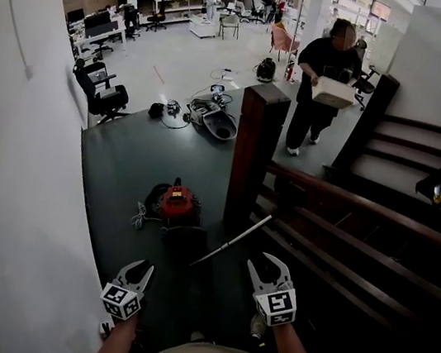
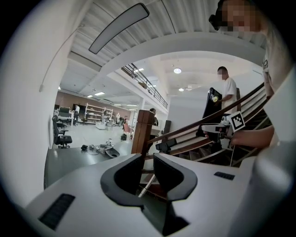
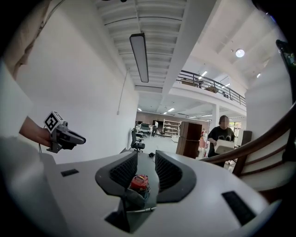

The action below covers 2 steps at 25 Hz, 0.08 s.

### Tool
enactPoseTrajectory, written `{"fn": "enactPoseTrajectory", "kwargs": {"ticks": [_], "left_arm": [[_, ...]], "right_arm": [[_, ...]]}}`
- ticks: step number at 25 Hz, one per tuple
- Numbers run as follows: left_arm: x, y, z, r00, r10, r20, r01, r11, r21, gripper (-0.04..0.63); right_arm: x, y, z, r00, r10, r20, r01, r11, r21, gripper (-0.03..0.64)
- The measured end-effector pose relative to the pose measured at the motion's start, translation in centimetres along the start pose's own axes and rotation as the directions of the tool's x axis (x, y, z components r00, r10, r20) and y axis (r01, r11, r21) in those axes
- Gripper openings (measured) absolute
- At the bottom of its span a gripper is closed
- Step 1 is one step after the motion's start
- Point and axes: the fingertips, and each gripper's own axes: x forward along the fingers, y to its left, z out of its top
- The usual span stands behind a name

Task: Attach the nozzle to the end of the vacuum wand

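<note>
**Item:** slim silver vacuum wand point(image 1: 232, 240), slanted on the dark floor just right of the red canister vacuum point(image 1: 176, 203).
**Nozzle:** cannot be made out.
**Left tongs point(image 1: 141, 268), right tongs point(image 1: 266, 265):** pressed together, empty, on the person's side of the vacuum.
**Handling:** spread one pair and pinch the wand near its free end. Steady it before seating the nozzle.

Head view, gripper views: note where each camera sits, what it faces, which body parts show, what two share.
Head view: head-mounted, steeply down at red vacuum and wand; forearms, left gripper, right gripper show.
Left gripper view: along its jaws toward the stairs; right gripper shows.
Right gripper view: along its jaws toward the vacuum; left gripper shows.
Shared: vacuum, in head and right gripper views.
</note>
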Motion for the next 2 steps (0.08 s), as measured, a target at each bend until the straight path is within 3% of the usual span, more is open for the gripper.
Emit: {"fn": "enactPoseTrajectory", "kwargs": {"ticks": [2], "left_arm": [[0.07, -0.17, 0.24, 1.0, -0.004, 0.003, 0.004, 1.0, -0.002, 0.069]], "right_arm": [[-0.03, -0.03, -0.08, 1.0, -0.002, 0.0, 0.002, 1.0, 0.003, 0.126]]}}
